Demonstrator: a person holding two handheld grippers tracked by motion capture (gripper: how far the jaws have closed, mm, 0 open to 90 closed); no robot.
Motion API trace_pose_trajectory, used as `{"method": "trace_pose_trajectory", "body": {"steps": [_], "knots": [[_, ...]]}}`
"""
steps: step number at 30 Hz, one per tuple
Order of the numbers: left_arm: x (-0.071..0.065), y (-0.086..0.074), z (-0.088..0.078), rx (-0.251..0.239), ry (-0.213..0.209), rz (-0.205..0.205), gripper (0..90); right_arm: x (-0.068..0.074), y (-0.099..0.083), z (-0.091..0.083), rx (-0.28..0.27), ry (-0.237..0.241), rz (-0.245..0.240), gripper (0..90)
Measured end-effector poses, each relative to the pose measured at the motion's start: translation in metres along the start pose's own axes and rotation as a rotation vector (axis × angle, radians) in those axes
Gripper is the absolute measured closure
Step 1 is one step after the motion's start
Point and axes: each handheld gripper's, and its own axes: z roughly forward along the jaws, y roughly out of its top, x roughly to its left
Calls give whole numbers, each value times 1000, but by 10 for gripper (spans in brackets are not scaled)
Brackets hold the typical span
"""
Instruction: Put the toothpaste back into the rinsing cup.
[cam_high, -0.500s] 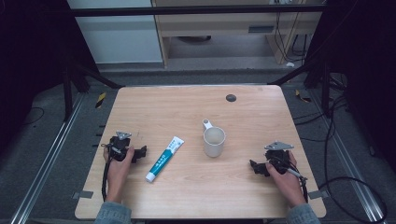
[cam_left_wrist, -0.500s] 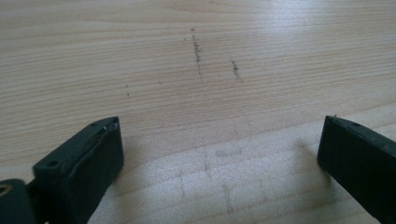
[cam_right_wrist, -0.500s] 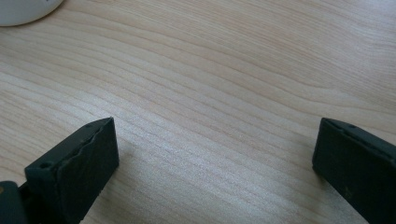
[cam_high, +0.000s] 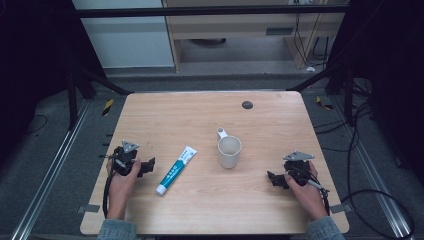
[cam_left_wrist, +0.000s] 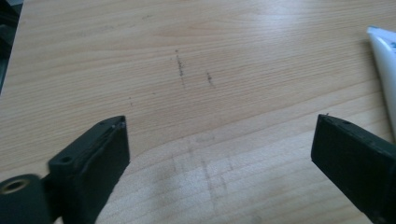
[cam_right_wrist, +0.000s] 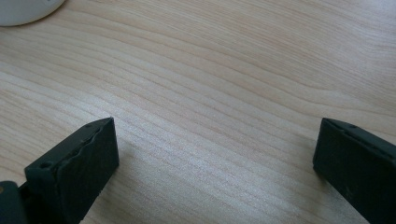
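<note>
A white and teal toothpaste tube lies slanted on the wooden table, left of centre. A white mug stands upright at the middle, handle toward the far side. My left gripper rests low on the table just left of the tube, jaws wide open and empty; in the left gripper view the left gripper frames bare wood, with the tube's end at the right edge. My right gripper sits near the front right, open with nothing between its jaws. The right gripper faces bare wood, the mug's base at top left.
A small dark round disc sits near the table's far edge. Dark frame bars and cables surround the table, with a cabinet and shelf unit behind it.
</note>
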Motion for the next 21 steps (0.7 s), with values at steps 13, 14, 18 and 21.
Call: {"method": "trace_pose_trajectory", "body": {"steps": [13, 14, 18, 21], "knots": [[-18, 22, -32, 39, -36, 63, 58, 0, 0, 0, 0, 0, 0, 4], [-19, 25, -34, 35, -37, 63, 55, 0, 0, 0, 0, -1, -1, 4], [-29, 30, -38, 49, -84, 99, 63, 0, 0, 0, 0, 0, 0, 4], [-39, 33, -39, 35, -95, 117, 54, 0, 0, 0, 0, -1, 0, 5]]}}
